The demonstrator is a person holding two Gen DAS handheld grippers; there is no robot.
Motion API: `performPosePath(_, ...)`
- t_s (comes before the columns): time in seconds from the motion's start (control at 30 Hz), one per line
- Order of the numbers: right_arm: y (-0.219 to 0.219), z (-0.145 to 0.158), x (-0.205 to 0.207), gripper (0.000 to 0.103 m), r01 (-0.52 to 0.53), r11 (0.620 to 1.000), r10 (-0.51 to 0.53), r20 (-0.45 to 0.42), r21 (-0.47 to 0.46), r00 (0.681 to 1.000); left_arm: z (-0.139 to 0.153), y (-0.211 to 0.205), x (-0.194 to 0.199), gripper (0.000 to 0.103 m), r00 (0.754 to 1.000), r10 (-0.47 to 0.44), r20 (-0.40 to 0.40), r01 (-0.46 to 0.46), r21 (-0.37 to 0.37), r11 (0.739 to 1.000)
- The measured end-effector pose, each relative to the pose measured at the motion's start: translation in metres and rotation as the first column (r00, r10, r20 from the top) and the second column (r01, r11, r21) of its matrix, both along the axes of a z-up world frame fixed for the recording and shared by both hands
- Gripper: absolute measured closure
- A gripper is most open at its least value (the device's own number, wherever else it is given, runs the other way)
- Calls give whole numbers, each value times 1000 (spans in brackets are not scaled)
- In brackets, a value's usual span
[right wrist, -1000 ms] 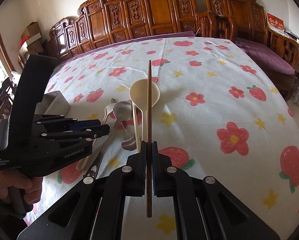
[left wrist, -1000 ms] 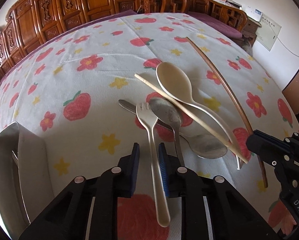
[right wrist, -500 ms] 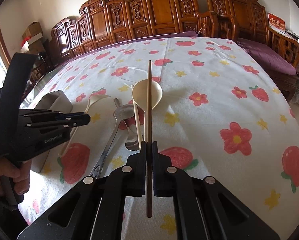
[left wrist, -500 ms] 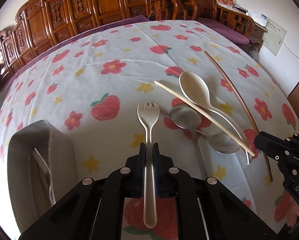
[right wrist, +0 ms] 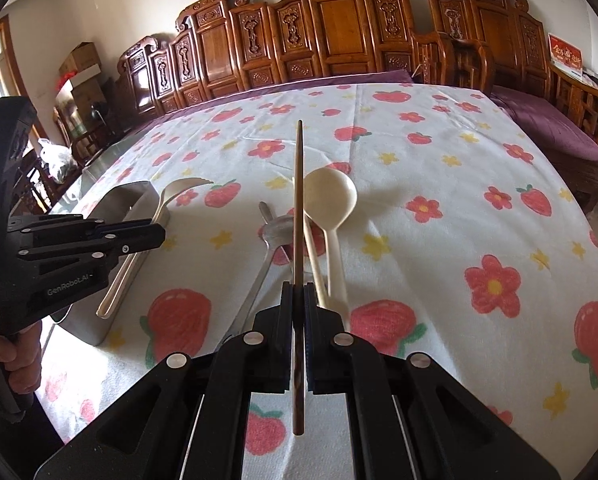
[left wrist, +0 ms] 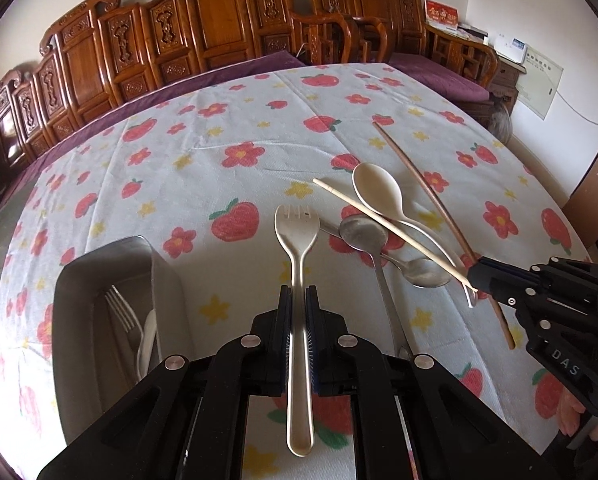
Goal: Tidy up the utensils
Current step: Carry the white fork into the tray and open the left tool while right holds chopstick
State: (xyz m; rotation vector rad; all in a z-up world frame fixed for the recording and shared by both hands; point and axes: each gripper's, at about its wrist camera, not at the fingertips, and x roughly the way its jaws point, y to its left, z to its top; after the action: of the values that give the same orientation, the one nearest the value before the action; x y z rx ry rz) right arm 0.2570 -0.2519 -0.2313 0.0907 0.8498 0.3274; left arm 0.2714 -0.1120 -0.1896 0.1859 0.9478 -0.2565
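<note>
My left gripper (left wrist: 297,300) is shut on a cream spork (left wrist: 297,236), held above the cloth just right of the steel utensil box (left wrist: 99,320). The spork also shows in the right wrist view (right wrist: 167,200). My right gripper (right wrist: 298,294) is shut on a dark brown chopstick (right wrist: 298,200) and holds it above the utensil pile. On the cloth lie a cream spoon (left wrist: 379,192), a light chopstick (left wrist: 379,224) and two metal spoons (left wrist: 365,232).
The steel box (right wrist: 119,208) holds a metal fork (left wrist: 121,312) and other cutlery. A strawberry-print tablecloth (left wrist: 219,168) covers the table. Carved wooden chairs (left wrist: 219,32) line the far side. The table edge runs close on the right.
My left gripper closed on the spork, lifted it off the pile and moved left toward the steel box. My right gripper kept its hold on the brown chopstick and rose slightly.
</note>
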Motion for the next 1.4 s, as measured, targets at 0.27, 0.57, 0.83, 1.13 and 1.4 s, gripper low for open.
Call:
performPosePath(0.27,17,6,-4,97,-45,999,45,13,15,999,22,20,-14,97,999,13,35,-12,-20,1000)
performPosePath(0.57,45,11,-10,97,-116,993,116,19,20,993,34,51,-23,97,997,24,68,-23,-21,1000)
performPosePath(0.83,67,13,-17,97,-171,985,171,18,22,985,30,86,-25,97,995,75,72,-73,-33,997)
performPosePath(1.13,72,5,-19,97,-181,984,181,-3,3,984,1,122,-19,97,987,161,9,-160,-83,984)
performPosePath(1.4,69,-1,-19,97,-170,986,170,-20,-1,985,-20,127,-17,96,986,159,-54,-163,-80,983)
